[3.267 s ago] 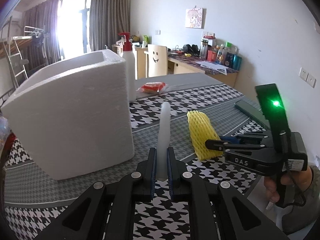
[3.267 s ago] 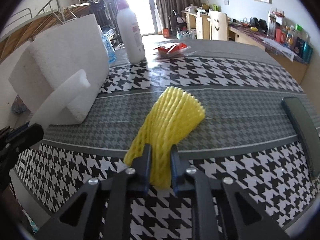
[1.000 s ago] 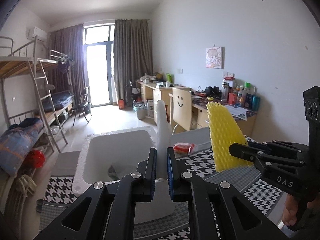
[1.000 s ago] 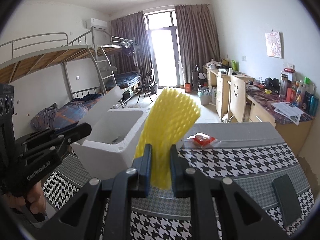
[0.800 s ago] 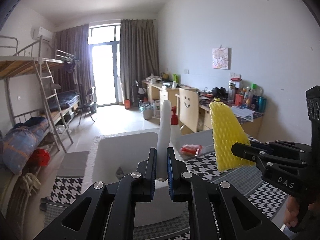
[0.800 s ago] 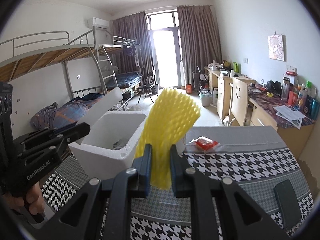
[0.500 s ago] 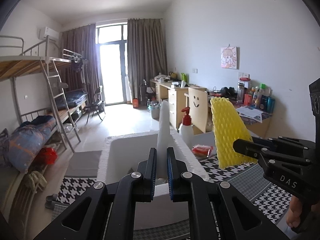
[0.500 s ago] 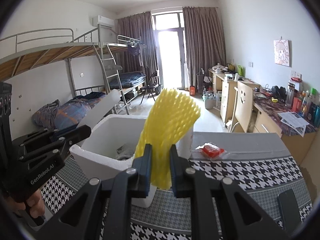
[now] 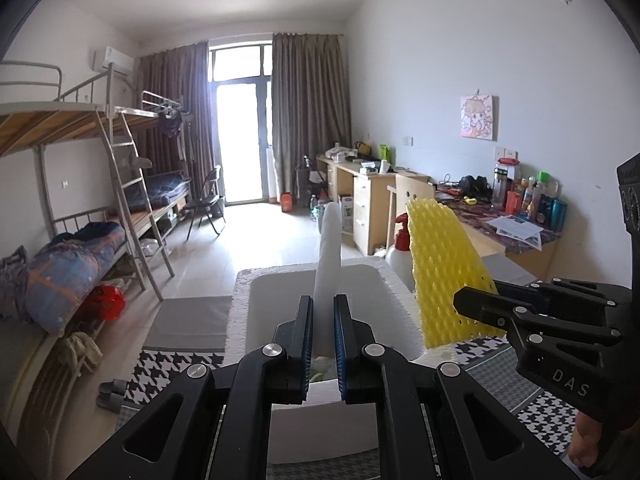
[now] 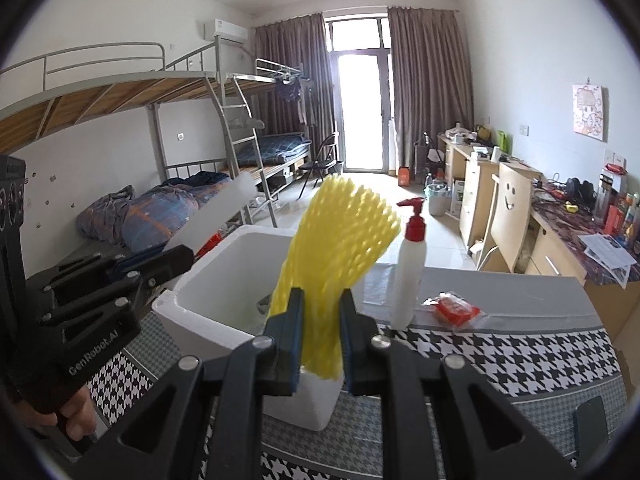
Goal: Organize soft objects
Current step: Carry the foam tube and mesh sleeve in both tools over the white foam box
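My left gripper (image 9: 320,322) is shut on a white foam strip (image 9: 329,256) and holds it upright above the open white foam box (image 9: 244,312). My right gripper (image 10: 320,318) is shut on a yellow foam net sleeve (image 10: 340,248), held above the near corner of the box (image 10: 192,308). In the left wrist view the sleeve (image 9: 444,276) and the right gripper (image 9: 480,308) are at the right, over the box's right rim. In the right wrist view the left gripper (image 10: 176,260) and its strip (image 10: 216,212) are at the left.
The box stands on a table with a houndstooth cloth (image 10: 500,352). A white pump bottle with a red top (image 10: 412,264) and a red packet (image 10: 456,308) lie behind the box. A dark phone (image 10: 592,420) is at the right front. Something lies inside the box.
Both grippers have lifted their foam pieces off the table and moved them up and over the foam box, now closer to its opening.
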`<state>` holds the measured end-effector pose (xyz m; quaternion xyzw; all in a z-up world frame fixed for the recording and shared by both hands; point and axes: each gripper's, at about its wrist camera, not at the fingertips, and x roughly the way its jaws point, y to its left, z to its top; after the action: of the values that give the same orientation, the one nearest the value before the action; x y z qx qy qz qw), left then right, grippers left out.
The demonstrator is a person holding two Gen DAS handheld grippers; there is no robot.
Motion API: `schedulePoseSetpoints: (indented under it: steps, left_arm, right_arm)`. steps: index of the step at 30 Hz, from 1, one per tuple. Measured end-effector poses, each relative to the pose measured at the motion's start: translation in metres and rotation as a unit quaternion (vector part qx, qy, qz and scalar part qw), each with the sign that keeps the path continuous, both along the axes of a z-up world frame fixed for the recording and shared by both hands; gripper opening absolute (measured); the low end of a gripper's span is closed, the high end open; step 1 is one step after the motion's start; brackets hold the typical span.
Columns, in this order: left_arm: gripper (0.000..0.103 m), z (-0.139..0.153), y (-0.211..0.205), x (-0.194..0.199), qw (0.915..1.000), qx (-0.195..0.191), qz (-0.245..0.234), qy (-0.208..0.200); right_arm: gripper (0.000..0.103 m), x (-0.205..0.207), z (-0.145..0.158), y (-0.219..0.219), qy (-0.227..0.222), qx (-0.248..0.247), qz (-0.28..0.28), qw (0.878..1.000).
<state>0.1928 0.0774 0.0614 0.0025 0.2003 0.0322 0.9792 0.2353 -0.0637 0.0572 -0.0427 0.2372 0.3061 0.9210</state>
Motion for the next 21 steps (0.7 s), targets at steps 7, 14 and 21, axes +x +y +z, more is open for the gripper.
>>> schedulePoseSetpoints:
  steps: [7, 14, 21]
  left_arm:
    - [0.011, -0.002, 0.004, 0.009, 0.9999, -0.003, 0.005, 0.009]
    - [0.011, -0.006, 0.009, 0.018, 0.9998, -0.006, 0.007, 0.019]
    - [0.011, -0.011, 0.013, 0.029, 0.9994, -0.005, 0.011, 0.032]
  right_arm:
    - [0.020, 0.001, 0.001, 0.013, 0.002, -0.004, 0.012, 1.000]
    - [0.020, 0.007, 0.000, 0.021, 0.007, -0.009, 0.016, 1.000]
    - [0.020, 0.015, -0.004, 0.026, 0.011, -0.016, 0.015, 1.000]
